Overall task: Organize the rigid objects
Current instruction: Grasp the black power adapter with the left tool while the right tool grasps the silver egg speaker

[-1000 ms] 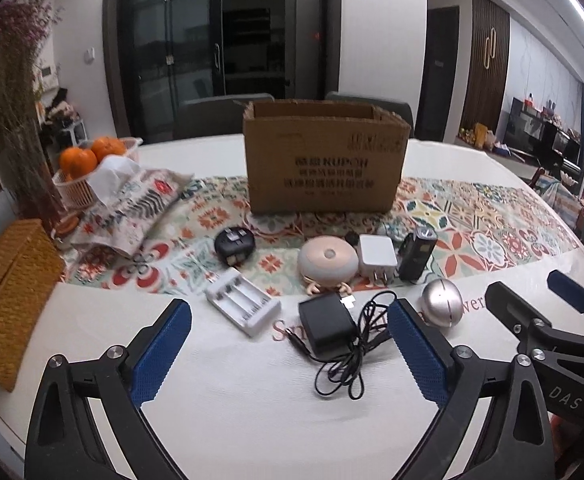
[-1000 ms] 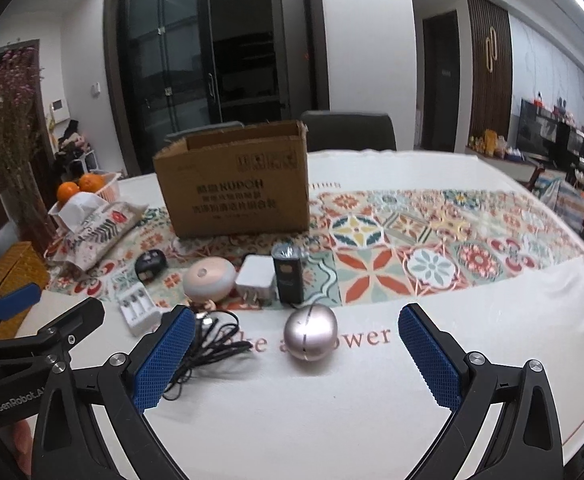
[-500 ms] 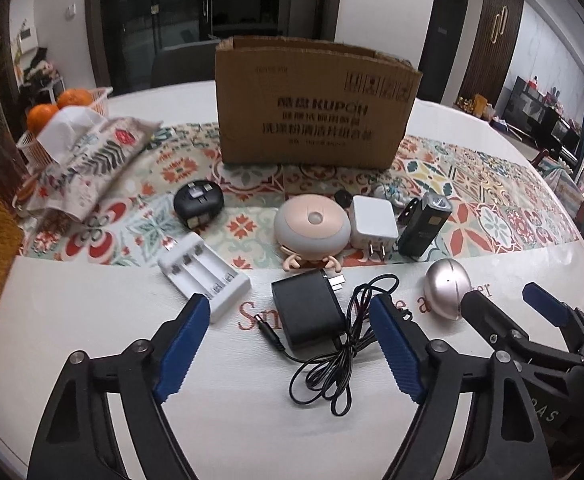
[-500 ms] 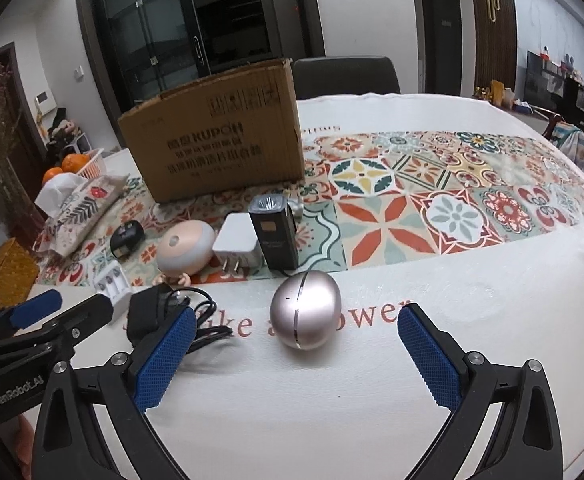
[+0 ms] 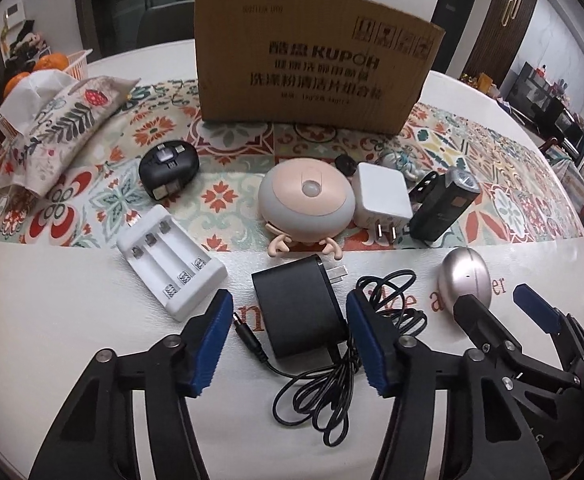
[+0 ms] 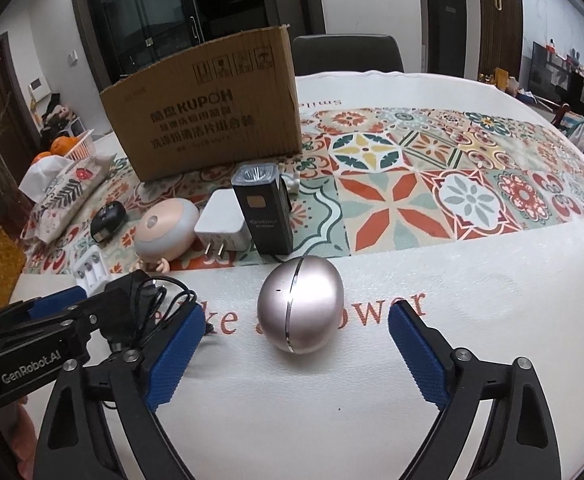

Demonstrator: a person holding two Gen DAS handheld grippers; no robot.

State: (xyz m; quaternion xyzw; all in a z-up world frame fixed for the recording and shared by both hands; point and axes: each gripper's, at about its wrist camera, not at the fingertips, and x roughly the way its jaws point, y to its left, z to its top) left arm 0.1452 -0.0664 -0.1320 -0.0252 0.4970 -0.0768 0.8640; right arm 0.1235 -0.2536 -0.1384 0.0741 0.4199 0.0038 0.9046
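This is a home, in the dining and living area. A round table (image 6: 492, 264) with a white cloth and a patterned runner (image 6: 432, 184) has a dining chair (image 6: 348, 54) behind it, and on it stand a basket of oranges (image 5: 48, 64) and a tissue pouch (image 5: 60, 128). Behind are dark glass cabinet doors (image 6: 152, 20), wooden doors (image 5: 508, 12) with gold handles, and a low shelf (image 6: 572, 80) with small ornaments.

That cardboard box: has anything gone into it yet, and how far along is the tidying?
Nothing looks packed; the cardboard box interior is hidden. In hand: left tongs, just closing, straddle the black adapter; right tongs flank the silver egg. Left: battery charger, white plug, flashlight.
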